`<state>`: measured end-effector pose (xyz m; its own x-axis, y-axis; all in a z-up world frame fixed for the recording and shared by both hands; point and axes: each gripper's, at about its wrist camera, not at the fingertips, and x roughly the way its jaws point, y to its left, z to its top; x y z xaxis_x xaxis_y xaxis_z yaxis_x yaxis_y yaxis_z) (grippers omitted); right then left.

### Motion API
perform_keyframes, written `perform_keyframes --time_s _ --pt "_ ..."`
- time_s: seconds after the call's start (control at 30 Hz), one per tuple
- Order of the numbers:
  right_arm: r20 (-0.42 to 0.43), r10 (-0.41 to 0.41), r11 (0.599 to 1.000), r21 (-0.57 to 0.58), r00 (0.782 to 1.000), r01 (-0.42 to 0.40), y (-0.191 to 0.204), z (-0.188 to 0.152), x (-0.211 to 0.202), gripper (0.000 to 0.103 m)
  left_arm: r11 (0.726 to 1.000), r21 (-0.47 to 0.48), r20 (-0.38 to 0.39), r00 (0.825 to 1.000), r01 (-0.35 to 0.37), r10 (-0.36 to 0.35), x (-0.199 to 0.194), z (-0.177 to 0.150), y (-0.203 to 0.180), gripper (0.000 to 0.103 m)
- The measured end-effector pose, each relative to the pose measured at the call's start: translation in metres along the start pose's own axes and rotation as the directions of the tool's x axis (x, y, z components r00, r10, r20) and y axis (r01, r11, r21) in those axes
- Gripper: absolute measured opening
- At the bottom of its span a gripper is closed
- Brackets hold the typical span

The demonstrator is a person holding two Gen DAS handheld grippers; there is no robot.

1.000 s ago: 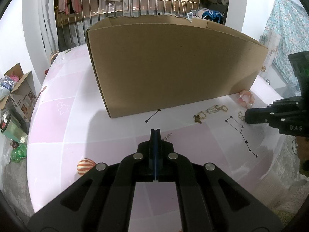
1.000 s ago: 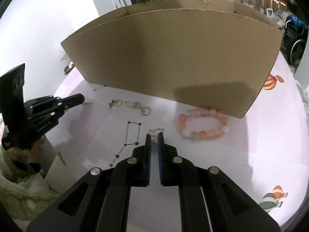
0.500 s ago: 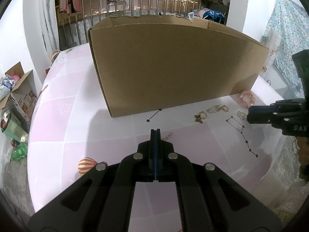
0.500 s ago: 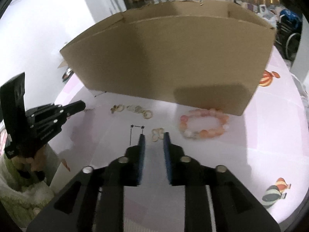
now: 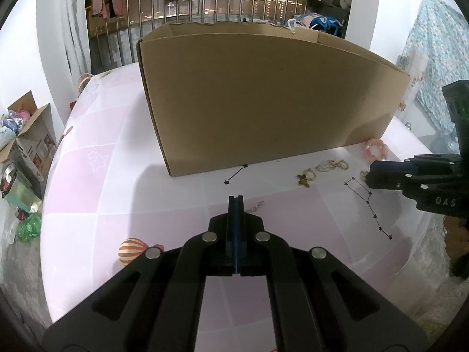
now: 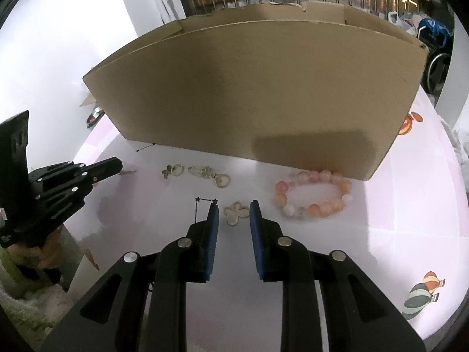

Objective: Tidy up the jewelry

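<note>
A: Which step r we on?

B: Picking up the first bit, I think. The right gripper (image 6: 234, 214) has just been opening its jaws. They stand apart now, w/ the little gold clover charm (image 6: 235, 213) lying on the table btwn the tips. The pads don't press it yet.

A: And the left gripper (image 5: 235, 205)?

B: Clenched tight, nothing in it. It hangs over the pink tablecloth (image 5: 117, 193). A tiny silver chain bit (image 5: 255, 206) lies just beside its tip, at 1 o'clock.

A: Where's the rest of the jewelry?

B: In the right view, the pink bead bracelet (image 6: 313, 193) is at 2 o'clock from the right tips, close to the cardboard box (image 6: 263, 94). The gold ring charms (image 6: 205, 173) lie in a row at 11 o'clock. All still on the table, so none looks put away yet.

A: Next move?

B: My guess: go down a bit, squeeze the clover, lift, then carry it up over the box wall, if the box is where it goes. The charm is thin n flat, so the tips must get low or it may slip out.
</note>
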<state>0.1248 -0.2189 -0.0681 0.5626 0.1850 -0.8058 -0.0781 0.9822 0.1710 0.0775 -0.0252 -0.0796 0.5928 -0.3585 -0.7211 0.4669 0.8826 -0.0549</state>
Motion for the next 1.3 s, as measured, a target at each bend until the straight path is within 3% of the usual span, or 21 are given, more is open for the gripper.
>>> perform_keyframes --time_s 0.7,0.87,1.3 --pt "-0.041 -0.071 0.982 -0.180 0.997 0.062 0.022 0.008 0.013 0.028 1.000 -0.006 -0.008 1.000 -0.001 0.001 0.001 -0.001 -0.004 0.000" --pt "-0.066 -0.064 0.988 -0.145 0.996 0.054 0.015 0.012 0.014 0.020 1.000 -0.007 -0.009 1.000 0.000 0.000 0.001 -0.001 -0.004 0.000" --pt "-0.078 -0.040 0.992 -0.119 0.996 0.030 0.014 0.013 0.014 0.020 1.000 -0.009 -0.004 1.000 -0.003 0.003 0.001 -0.001 -0.005 0.000"
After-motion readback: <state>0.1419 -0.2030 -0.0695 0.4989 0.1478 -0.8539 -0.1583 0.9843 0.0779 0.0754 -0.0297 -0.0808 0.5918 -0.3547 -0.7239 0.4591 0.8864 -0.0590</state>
